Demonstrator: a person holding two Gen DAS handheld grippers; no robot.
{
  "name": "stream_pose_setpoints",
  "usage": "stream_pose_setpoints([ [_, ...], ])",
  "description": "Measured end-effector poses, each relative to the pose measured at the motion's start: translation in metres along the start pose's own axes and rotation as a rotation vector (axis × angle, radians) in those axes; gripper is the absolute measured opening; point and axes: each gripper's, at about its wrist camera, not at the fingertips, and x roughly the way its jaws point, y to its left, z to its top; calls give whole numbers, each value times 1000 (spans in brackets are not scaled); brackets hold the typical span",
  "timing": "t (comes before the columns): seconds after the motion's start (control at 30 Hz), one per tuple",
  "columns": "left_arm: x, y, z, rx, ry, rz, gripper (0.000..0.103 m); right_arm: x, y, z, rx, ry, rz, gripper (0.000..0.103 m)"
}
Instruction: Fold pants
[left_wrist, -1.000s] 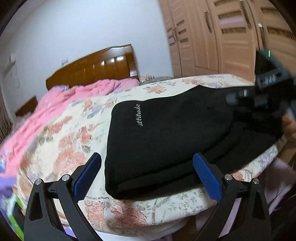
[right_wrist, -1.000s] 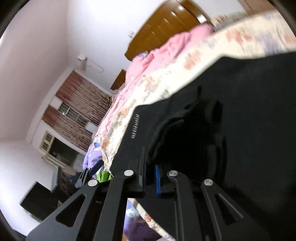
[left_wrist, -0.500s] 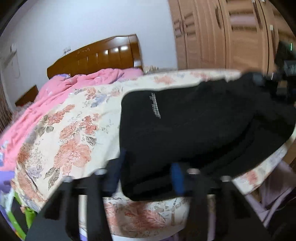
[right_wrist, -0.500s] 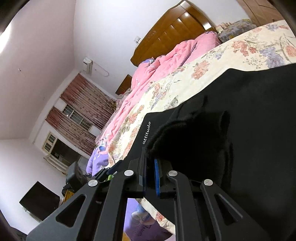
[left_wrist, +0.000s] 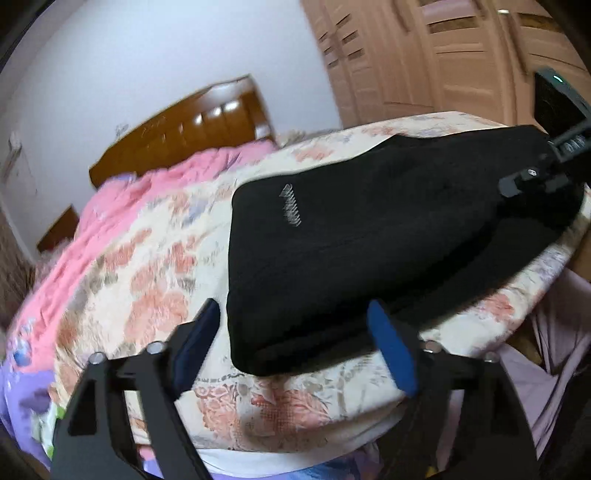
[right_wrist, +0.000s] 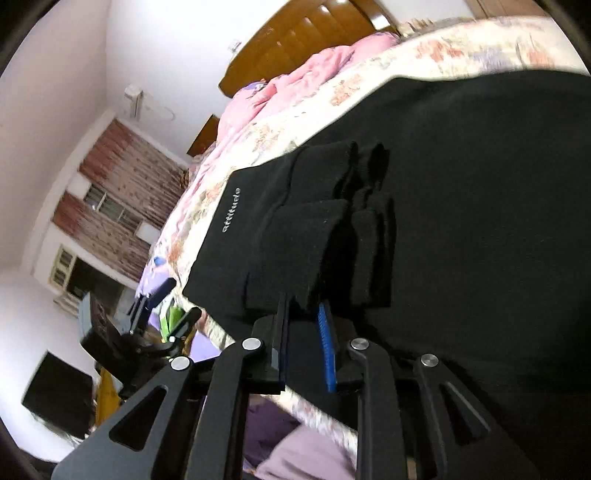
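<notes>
Lying folded on bed, pants (left_wrist: 369, 236) between both opening jaws.

The pants (left_wrist: 369, 236) are plain black with a tiny line of silver-white lettering (right_wrist: 231, 210) near one edge. They're on a cream bedspread (left_wrist: 155, 280) covered in faded coral-pink flowers with some grey-green leaves. Further back there's a solid bubblegum-pink blanket (left_wrist: 122, 206), then a glossy reddish-brown wooden headboard (left_wrist: 192, 125). Wardrobe (left_wrist: 443, 59) on the far right is a pale tan wood. Walls are white-ish. Both grippers are matte black with bright blue pads (left_wrist: 391, 350).
</notes>
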Motion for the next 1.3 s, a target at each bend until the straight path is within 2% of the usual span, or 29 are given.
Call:
stream_pose_setpoints([
  [0.03,-5,1,0,-11,-9,-15,83,-8,-1,-1,-14,-17,-19,30],
  [0.07,-10,5,0,-34,-20,-26,84,-12,-3,0,-16,-29,-33,66],
  [0.1,-15,9,-1,-66,-36,-37,89,-18,-7,3,-17,-54,-45,87],
  [0.13,-19,19,-2,-128,-56,-56,94,-23,-9,6,-27,-89,-38,96],
  [0.2,-17,36,-4,-220,-62,-53,96,-22,-13,12,-37,-91,-44,96],
  [0.27,-5,49,-4,-286,-22,-47,98,-4,-19,23,-22,-27,-32,96],
  [0.33,13,61,-5,-364,34,-69,98,24,-23,33,-24,76,-21,96],
  [0.4,28,66,-7,-418,76,-102,98,38,-9,41,-81,106,-45,96],
  [0.43,34,67,-8,-448,84,-132,98,45,-5,43,-88,137,-32,94],
  [0.47,38,67,-9,-471,88,-156,98,53,0,47,-89,155,2,78],
  [0.5,40,66,-10,-488,88,-173,98,63,3,49,-78,182,40,74],
  [0.53,41,64,-10,-489,85,-177,98,71,4,50,-73,197,33,70],
  [0.57,41,61,-10,-483,82,-178,98,74,5,49,-75,179,18,59],
  [0.6,40,59,-9,-475,80,-174,98,73,5,49,-72,159,10,53],
  [0.67,33,54,-7,-451,68,-151,98,65,0,45,-44,96,27,35],
  [0.77,14,45,-3,-401,28,-158,98,45,-1,39,-50,12,36,23],
  [0.93,5,28,6,-302,14,-113,100,18,20,43,-99,-90,14,21],
  [1.03,7,25,10,-297,13,-114,100,-5,17,31,-105,-147,-19,21],
  [1.07,7,22,12,-294,11,-121,100,-8,12,28,-97,-152,-31,21],
  [1.17,17,14,13,-260,35,-125,100,5,-18,18,-40,-98,-60,21],
  [1.23,31,7,12,-236,78,-111,101,9,-28,14,-19,-99,-46,21],
  [1.3,40,8,10,-260,95,-117,102,9,-27,14,-18,-99,-40,21],
])
